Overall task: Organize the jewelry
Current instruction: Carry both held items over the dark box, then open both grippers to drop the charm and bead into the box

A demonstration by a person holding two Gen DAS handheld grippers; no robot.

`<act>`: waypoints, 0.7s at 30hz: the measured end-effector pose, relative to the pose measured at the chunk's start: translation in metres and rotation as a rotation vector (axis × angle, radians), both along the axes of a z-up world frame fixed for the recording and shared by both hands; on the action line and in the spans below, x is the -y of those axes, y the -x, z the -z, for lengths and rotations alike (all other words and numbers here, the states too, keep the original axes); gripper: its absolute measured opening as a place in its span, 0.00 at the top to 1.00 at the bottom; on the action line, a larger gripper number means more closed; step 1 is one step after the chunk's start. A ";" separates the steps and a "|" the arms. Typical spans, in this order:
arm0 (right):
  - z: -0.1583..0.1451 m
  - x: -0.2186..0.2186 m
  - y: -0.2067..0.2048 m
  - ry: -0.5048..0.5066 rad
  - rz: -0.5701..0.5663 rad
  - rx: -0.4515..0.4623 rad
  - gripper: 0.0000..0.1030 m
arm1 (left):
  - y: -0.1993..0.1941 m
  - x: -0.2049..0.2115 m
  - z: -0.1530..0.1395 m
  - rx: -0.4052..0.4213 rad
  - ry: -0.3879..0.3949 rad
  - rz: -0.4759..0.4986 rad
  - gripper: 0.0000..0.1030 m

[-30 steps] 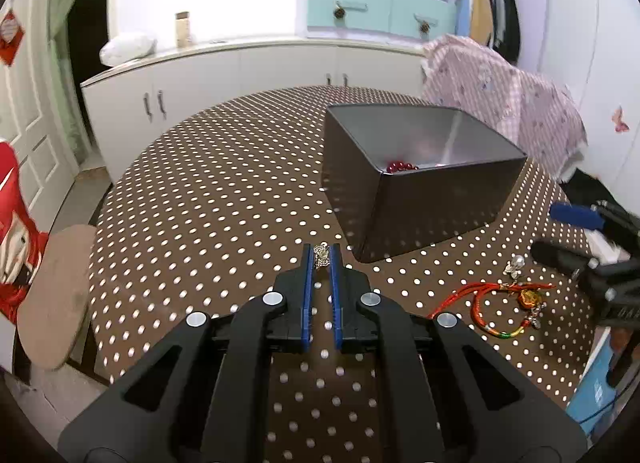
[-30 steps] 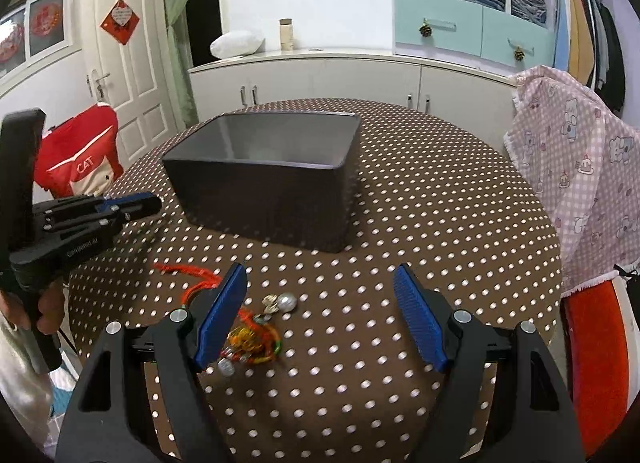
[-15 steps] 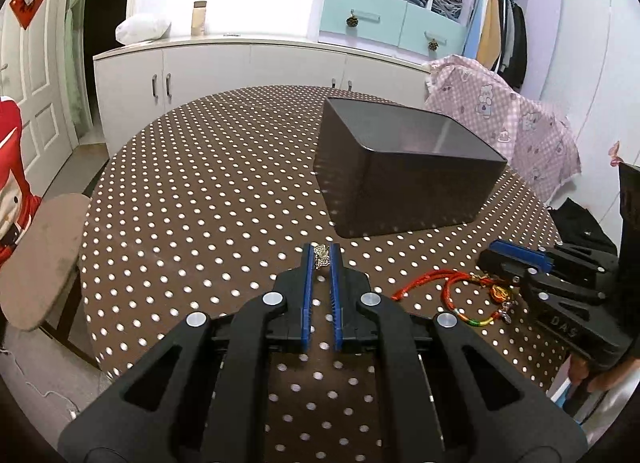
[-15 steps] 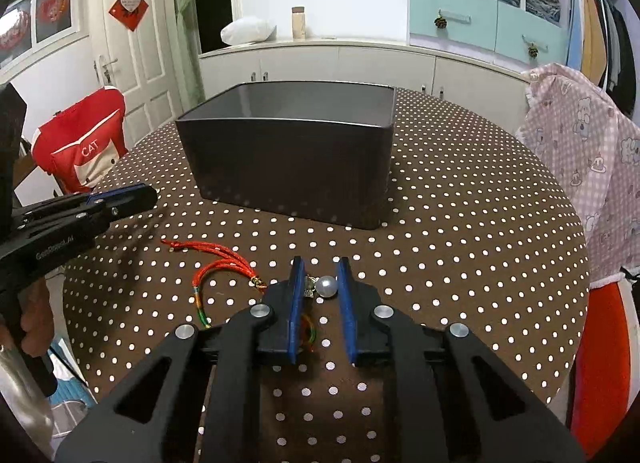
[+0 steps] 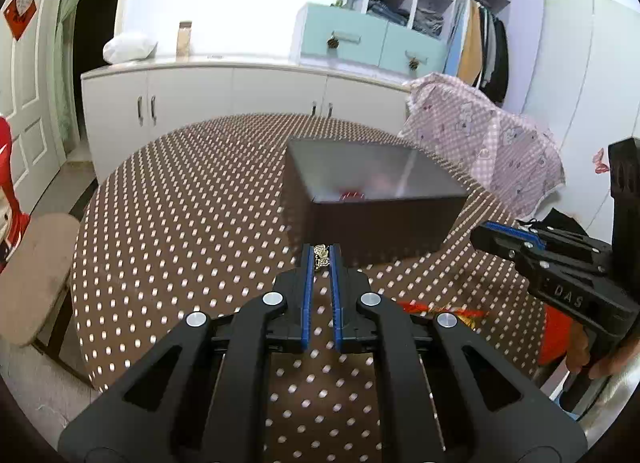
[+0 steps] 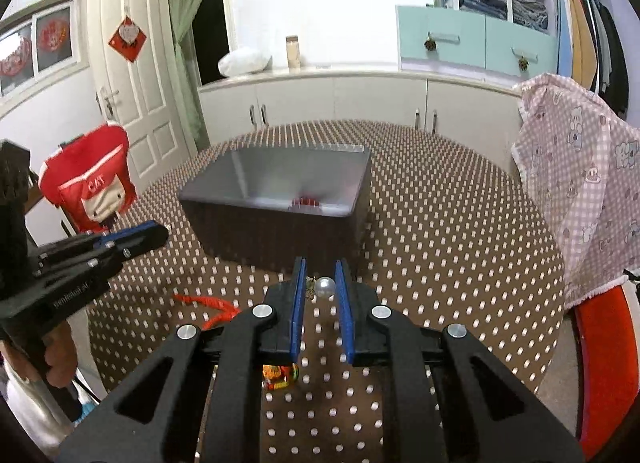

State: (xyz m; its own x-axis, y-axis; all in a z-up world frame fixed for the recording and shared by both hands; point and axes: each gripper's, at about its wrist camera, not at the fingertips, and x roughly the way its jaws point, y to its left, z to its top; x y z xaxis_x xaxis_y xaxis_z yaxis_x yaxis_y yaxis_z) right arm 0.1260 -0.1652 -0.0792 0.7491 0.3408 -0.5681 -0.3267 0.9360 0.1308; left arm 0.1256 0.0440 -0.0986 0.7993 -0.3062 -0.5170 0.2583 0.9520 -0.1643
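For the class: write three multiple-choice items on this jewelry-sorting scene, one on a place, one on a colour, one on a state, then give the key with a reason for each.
1. Where does the dark box stand?
A. on the dotted table
B. on the white cabinet
C. on the chair

2. What colour are the pads on the right gripper?
A. red
B. blue
C. green

3. What is the left gripper doing?
A. hanging wide open
B. lying flat on the table
C. shut on a small metal charm

Key: 1 A, the box sits on the polka-dot cloth. 2 B, both inner strips are blue. 3 C, the charm is pinched between the fingertips.
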 end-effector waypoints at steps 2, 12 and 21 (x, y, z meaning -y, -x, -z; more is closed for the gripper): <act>-0.007 0.001 -0.001 -0.008 0.001 0.021 0.87 | -0.001 0.004 -0.006 0.021 -0.003 0.007 0.92; -0.033 0.001 -0.018 -0.052 -0.004 0.092 0.87 | -0.013 0.015 -0.030 0.092 -0.003 0.024 0.92; -0.042 -0.005 -0.031 -0.060 -0.046 0.111 0.81 | -0.025 0.026 -0.032 0.099 -0.011 0.042 0.92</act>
